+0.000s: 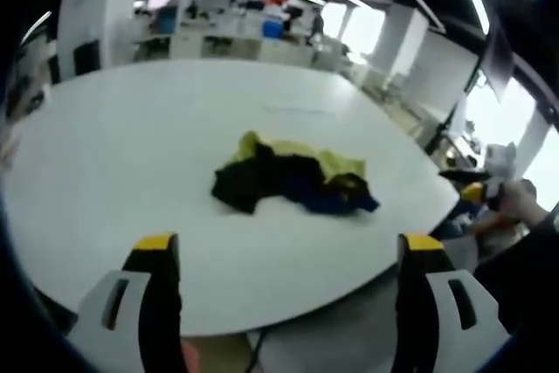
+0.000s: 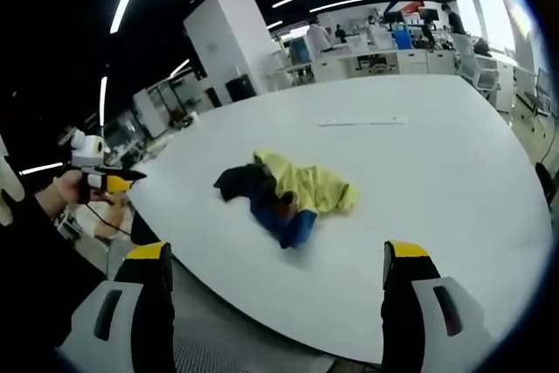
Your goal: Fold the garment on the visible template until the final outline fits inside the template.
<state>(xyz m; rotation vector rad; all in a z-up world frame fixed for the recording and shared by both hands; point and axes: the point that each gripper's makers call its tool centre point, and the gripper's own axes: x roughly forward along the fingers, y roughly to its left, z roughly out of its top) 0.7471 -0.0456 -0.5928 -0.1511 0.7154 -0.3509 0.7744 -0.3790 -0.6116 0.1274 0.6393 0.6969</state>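
A crumpled garment (image 1: 293, 176) in yellow, black and blue lies in a heap near the middle of the white round table (image 1: 131, 155). My left gripper (image 1: 289, 246) is open, with its yellow-tipped jaws wide apart over the near table edge, short of the heap. In the right gripper view the same garment (image 2: 284, 189) lies bunched, yellow part to the right. My right gripper (image 2: 275, 252) is open too, hovering at the table edge with nothing in it. A faint thin marking (image 2: 362, 120) runs across the table beyond the garment. Each gripper also appears from the side in the other's view, hand-held: right gripper (image 1: 476, 188), left gripper (image 2: 106, 183).
The table edge (image 2: 262, 303) curves just ahead of both grippers, with floor below. White columns (image 2: 231, 41), desks and shelves stand far behind the table. Bare tabletop surrounds the heap on all sides.
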